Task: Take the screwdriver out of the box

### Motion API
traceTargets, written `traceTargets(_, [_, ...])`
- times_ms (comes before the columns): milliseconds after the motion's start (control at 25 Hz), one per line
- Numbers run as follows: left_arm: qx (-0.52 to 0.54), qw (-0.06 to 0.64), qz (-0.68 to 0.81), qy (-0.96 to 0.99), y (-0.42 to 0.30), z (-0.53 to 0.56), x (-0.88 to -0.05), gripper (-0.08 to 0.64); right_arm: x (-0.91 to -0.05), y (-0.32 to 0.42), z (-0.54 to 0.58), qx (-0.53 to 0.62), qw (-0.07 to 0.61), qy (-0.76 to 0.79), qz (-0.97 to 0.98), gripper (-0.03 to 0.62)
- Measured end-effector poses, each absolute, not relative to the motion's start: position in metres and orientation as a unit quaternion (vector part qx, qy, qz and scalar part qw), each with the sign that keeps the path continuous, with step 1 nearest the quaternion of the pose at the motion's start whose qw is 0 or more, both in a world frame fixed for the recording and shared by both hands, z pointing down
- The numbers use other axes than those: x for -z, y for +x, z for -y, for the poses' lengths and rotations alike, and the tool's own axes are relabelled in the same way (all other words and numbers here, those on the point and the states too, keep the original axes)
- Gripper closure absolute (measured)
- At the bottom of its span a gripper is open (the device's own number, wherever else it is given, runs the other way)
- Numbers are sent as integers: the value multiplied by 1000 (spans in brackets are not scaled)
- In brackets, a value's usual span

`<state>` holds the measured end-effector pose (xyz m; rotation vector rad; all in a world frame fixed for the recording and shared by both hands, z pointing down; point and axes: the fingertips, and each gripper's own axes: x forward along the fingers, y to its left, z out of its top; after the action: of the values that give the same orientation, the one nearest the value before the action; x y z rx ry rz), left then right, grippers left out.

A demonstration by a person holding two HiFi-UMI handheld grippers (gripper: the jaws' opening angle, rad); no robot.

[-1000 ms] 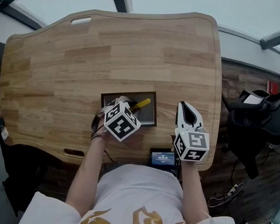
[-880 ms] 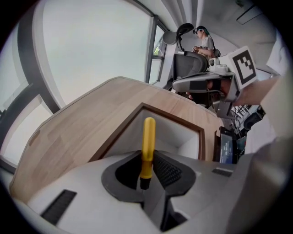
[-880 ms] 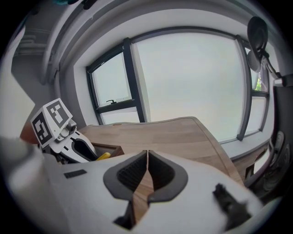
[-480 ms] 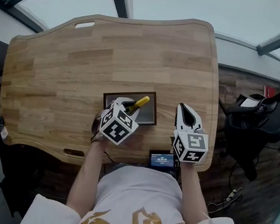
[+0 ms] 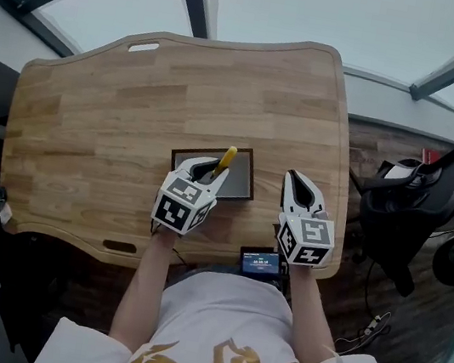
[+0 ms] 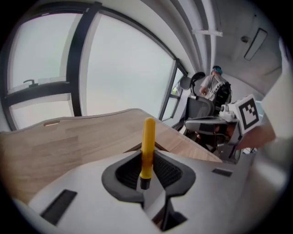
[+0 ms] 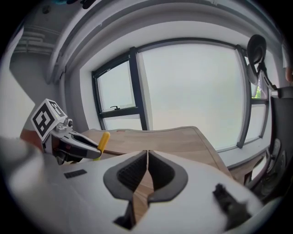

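The wooden table (image 5: 182, 91) fills the middle of the head view. The dark box (image 5: 242, 186) is seen on it, just below centre and near the lower edge of the tabletop. The left gripper (image 5: 211, 174) is held over the box's left part, and its jaws are clamped on the screwdriver (image 5: 226, 158), whose yellow handle is pointed up past the box's upper rim. The right gripper (image 5: 297, 182) is kept right of the box, apart from it, with its jaws pressed together and nothing between them.
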<state>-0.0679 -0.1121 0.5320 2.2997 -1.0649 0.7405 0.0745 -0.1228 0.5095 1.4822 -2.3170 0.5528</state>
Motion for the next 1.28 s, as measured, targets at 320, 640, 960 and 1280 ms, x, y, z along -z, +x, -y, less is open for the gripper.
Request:
traceTargets(320, [-185, 240, 454, 838, -86, 116, -506, 474, -498, 67, 112, -181, 160, 519, 820, 558])
traceTargets(640, [-146, 211, 479, 840, -95, 113, -481, 474, -486, 60, 104, -172, 152, 521, 822, 558])
traceTargets(960, [-104, 191, 501, 838, -105, 107, -457, 474, -471, 60, 94, -159, 139, 530, 821, 558])
traceTargets(1280, [-93, 168, 509, 839, -103, 94, -438, 474, -455, 56, 80, -144, 131, 529, 826, 558])
